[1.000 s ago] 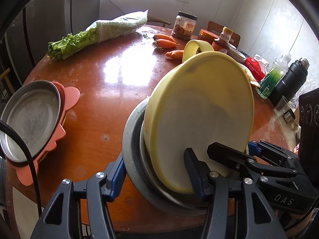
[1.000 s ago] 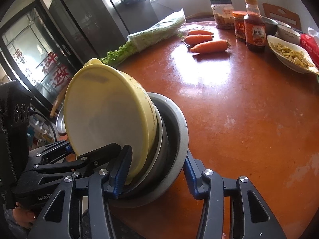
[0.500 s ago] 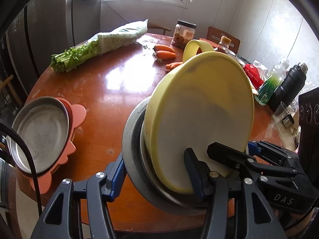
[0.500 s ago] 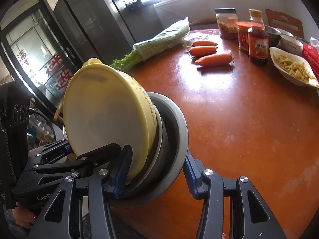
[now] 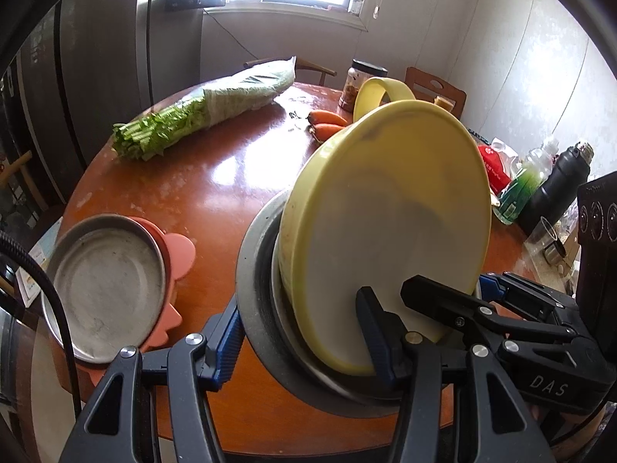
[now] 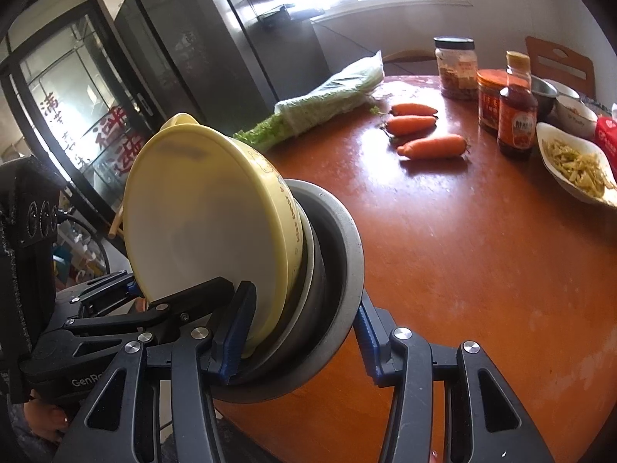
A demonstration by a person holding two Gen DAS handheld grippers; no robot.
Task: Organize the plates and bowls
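Observation:
A stack of a yellow bowl (image 5: 385, 223) nested in metal bowls (image 5: 254, 270) is held on edge, tilted above the round wooden table (image 5: 185, 185). My left gripper (image 5: 304, 339) is shut on the stack's near rim. My right gripper (image 6: 300, 339) is shut on the same stack (image 6: 208, 216) from the opposite side. The right gripper's fingers (image 5: 455, 305) show in the left wrist view. A metal plate (image 5: 104, 285) sits on a pink silicone plate (image 5: 177, 254) at the table's near left edge.
Bagged greens (image 5: 204, 115) and carrots (image 6: 420, 131) lie at the back of the table. Jars and a sauce bottle (image 6: 516, 115), a dish of food (image 6: 574, 162), a green bottle (image 5: 520, 189) and a black flask (image 5: 559, 181) stand on the right.
Both grippers have lifted and drawn back with the stack; the table and the metal plate on the pink plate now sit lower and farther off in view.

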